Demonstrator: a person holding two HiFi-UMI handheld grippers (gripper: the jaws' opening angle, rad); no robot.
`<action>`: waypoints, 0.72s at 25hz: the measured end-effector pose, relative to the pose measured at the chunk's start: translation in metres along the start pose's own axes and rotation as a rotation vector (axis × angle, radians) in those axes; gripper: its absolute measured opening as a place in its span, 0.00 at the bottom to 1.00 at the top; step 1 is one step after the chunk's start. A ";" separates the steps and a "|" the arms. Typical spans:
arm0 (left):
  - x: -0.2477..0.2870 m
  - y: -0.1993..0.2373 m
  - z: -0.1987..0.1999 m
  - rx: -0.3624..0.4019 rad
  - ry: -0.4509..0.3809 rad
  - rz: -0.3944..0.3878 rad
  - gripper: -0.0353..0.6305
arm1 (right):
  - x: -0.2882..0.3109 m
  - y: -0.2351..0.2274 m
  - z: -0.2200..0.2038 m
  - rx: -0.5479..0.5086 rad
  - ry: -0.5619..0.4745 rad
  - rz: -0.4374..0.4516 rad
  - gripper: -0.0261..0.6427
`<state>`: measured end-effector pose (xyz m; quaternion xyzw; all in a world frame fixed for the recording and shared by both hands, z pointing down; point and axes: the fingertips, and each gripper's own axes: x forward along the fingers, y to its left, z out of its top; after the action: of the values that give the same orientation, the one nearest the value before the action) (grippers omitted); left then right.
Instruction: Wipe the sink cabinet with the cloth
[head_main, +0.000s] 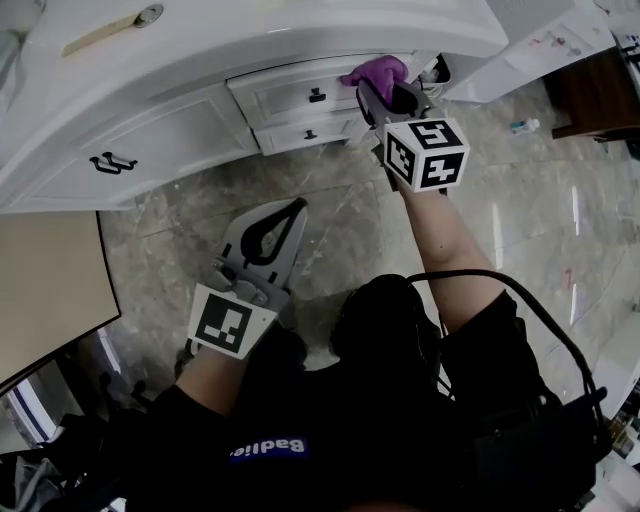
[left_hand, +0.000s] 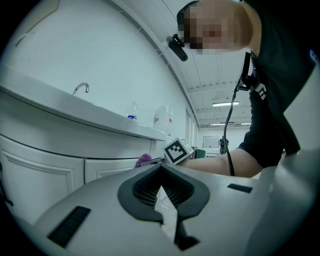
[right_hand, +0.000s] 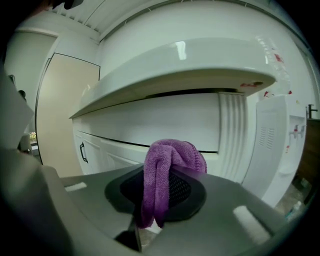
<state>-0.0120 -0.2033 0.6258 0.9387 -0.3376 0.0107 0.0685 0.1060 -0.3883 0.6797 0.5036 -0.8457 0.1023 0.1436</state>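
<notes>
The white sink cabinet (head_main: 180, 130) runs across the top of the head view, with two small drawers (head_main: 300, 95) at its right end. My right gripper (head_main: 385, 92) is shut on a purple cloth (head_main: 378, 72), whose bunched end rests against the upper drawer front just under the countertop (head_main: 250, 40). In the right gripper view the cloth (right_hand: 172, 152) hangs folded over the jaws of the right gripper (right_hand: 167, 175), close to the cabinet (right_hand: 165, 120). My left gripper (head_main: 298, 206) is held low over the floor, away from the cabinet, shut with nothing in it; its tips (left_hand: 161, 169) meet.
A black door handle (head_main: 113, 162) sits on the cabinet's left door. A beige panel (head_main: 50, 290) stands at the left. A white unit (head_main: 520, 50) and dark wooden furniture (head_main: 600, 90) stand at the right, with a small bottle (head_main: 523, 126) on the marble floor (head_main: 350, 210). A faucet (left_hand: 81, 88) and bottles (left_hand: 162, 119) are on the countertop.
</notes>
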 end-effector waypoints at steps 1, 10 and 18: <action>-0.001 0.003 -0.005 0.002 -0.006 0.004 0.06 | 0.004 0.012 0.002 -0.003 -0.009 0.025 0.13; -0.020 0.019 -0.039 0.043 -0.071 0.047 0.06 | 0.038 0.125 0.021 -0.081 -0.076 0.260 0.13; -0.033 0.025 -0.052 0.050 -0.114 0.087 0.06 | 0.063 0.197 0.004 -0.208 -0.044 0.397 0.13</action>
<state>-0.0520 -0.1945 0.6783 0.9237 -0.3811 -0.0313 0.0251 -0.0965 -0.3485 0.6924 0.3118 -0.9372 0.0298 0.1533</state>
